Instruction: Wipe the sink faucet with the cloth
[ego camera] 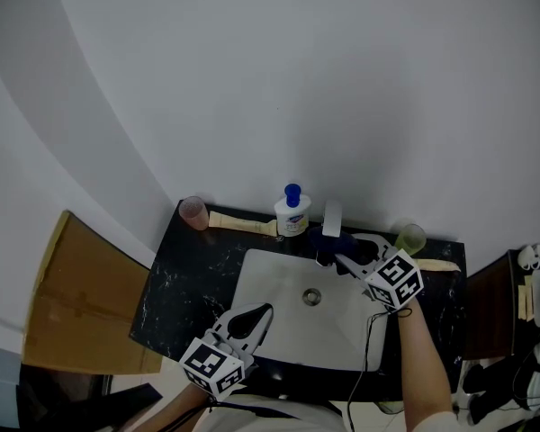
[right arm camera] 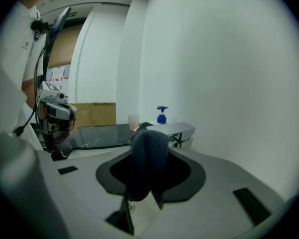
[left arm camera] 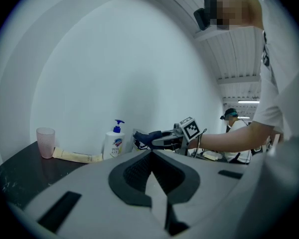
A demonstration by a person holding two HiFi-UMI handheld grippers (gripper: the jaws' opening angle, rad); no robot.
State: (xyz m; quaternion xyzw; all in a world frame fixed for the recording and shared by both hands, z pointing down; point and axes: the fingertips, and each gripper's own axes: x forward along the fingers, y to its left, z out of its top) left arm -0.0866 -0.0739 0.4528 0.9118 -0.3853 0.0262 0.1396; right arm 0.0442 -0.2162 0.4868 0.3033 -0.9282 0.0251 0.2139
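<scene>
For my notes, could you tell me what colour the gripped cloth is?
The cloth is dark navy blue, clearest in the right gripper view.

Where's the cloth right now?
In the head view the cloth sits in the right gripper, shut on it, by the faucet, just right of the soap bottle.

Soap bottle (ego camera: pixel 292 212) sits just left of the faucet (ego camera: pixel 331 218), behind the basin (ego camera: pixel 279 318). Cup (ego camera: pixel 193 211) at the counter's (ego camera: pixel 184 277) back-left corner, probably another cup (ego camera: pixel 410 238) back-right.
</scene>
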